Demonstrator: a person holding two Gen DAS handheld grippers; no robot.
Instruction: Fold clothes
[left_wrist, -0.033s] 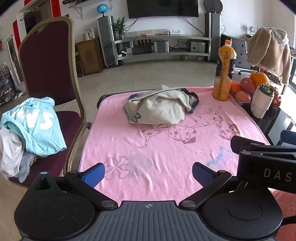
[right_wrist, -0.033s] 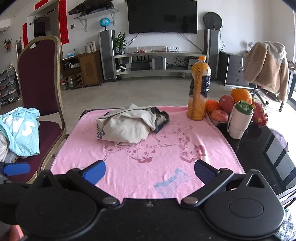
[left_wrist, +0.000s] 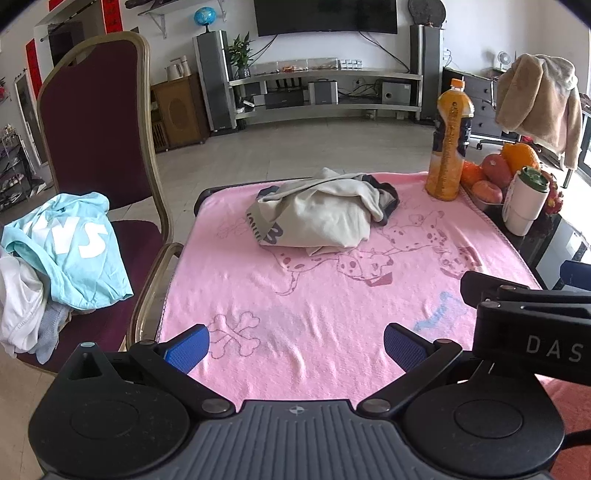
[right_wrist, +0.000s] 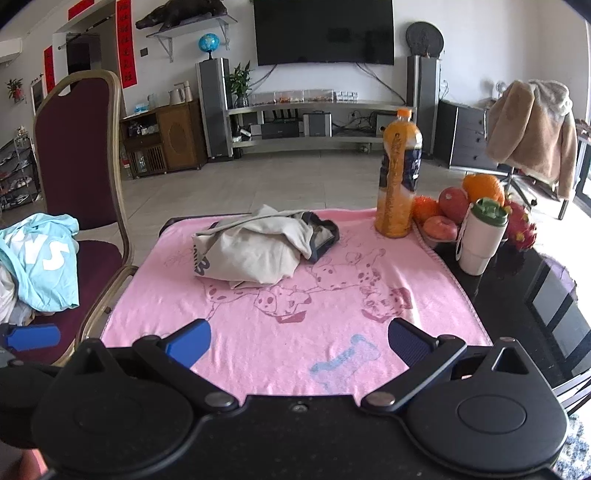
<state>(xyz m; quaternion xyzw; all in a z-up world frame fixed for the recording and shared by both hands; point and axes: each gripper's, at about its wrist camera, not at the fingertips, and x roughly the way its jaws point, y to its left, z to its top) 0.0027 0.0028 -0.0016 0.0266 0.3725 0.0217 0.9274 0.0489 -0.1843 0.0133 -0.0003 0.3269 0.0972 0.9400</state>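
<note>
A crumpled beige garment (left_wrist: 317, 218) with dark trim lies bunched toward the far side of the pink towel (left_wrist: 314, 306) that covers the table; the right wrist view shows the same garment (right_wrist: 258, 247). My left gripper (left_wrist: 295, 347) is open over the towel's near edge, well short of the garment, with nothing between its fingers. My right gripper (right_wrist: 299, 341) is open too, hovering beside it on the right and also holding nothing. A light blue T-shirt (left_wrist: 74, 243) lies on a white garment (left_wrist: 18, 306) on the chair seat at the left.
A maroon chair (left_wrist: 92, 110) stands against the table's left side. At the right edge stand an orange juice bottle (left_wrist: 448, 147), a pile of fruit (left_wrist: 498, 170) and a white cup (left_wrist: 524, 203). A beige coat (left_wrist: 535, 99) hangs over a chair behind.
</note>
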